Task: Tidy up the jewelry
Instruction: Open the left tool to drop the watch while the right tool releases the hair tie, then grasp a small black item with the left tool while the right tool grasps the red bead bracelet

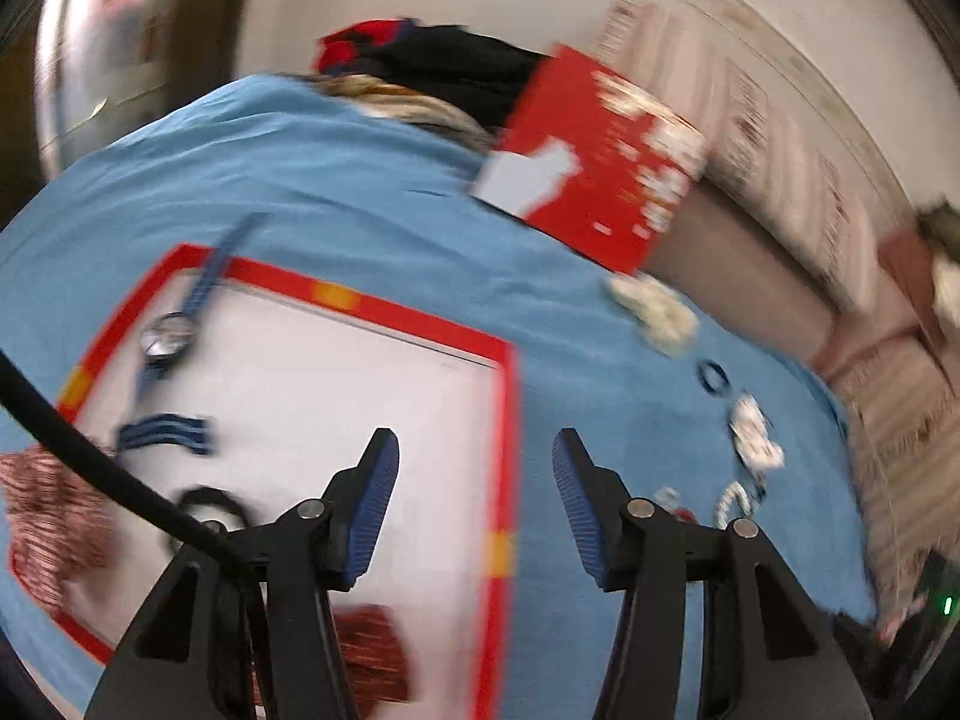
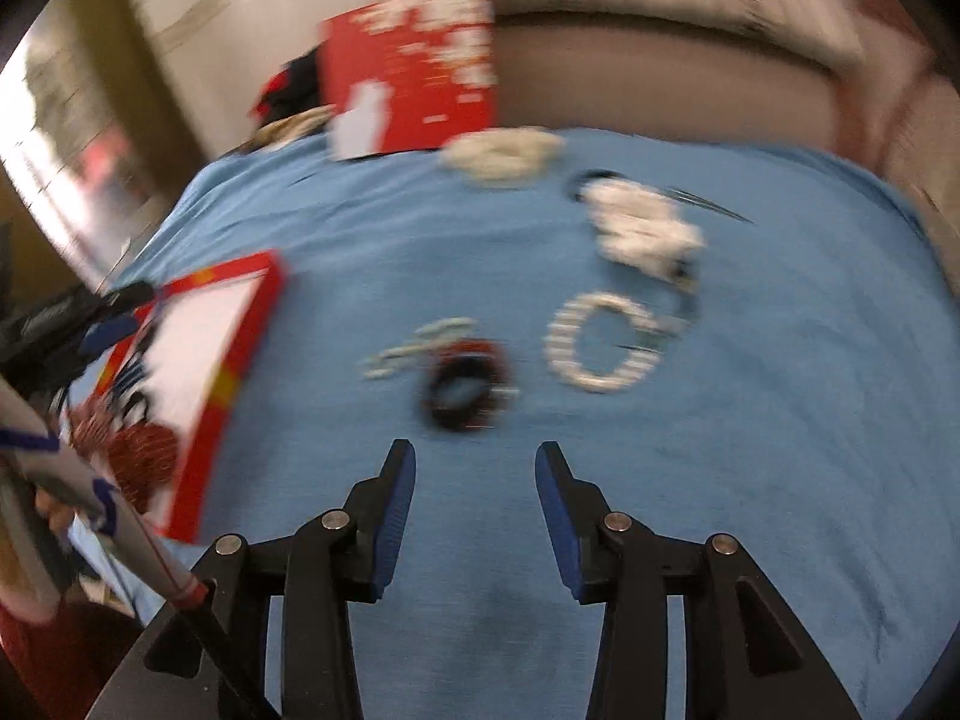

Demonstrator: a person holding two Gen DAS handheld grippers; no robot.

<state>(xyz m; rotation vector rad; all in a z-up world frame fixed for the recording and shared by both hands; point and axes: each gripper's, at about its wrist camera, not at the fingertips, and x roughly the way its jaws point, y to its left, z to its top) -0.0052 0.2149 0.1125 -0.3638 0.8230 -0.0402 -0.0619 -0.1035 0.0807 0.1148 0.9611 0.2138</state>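
A red-rimmed white tray (image 1: 504, 396) lies on the blue cloth. In it are a blue-strapped watch (image 1: 171, 333), a blue striped piece (image 1: 165, 432), a black ring-shaped piece (image 1: 210, 504) and dark red beaded pieces (image 1: 372, 654). My left gripper (image 1: 477, 450) hovers open over the tray's right rim, nothing between its fingers. In the right wrist view my right gripper (image 2: 474, 462) is open and empty above the cloth. Just beyond it lie a red-and-black bracelet (image 2: 465, 387), a white bead bracelet (image 2: 600, 342), a pale chain (image 2: 414, 348) and a white jewelry heap (image 2: 645, 228). The tray (image 2: 240, 360) is to its left.
A red box (image 1: 606, 162) stands upright at the cloth's far edge, with dark clothing (image 1: 456, 69) behind it. A cream beaded heap (image 2: 501, 156) lies near the box. A sofa (image 2: 660, 78) runs behind. A person's hand and sleeve (image 2: 54, 504) show at the lower left.
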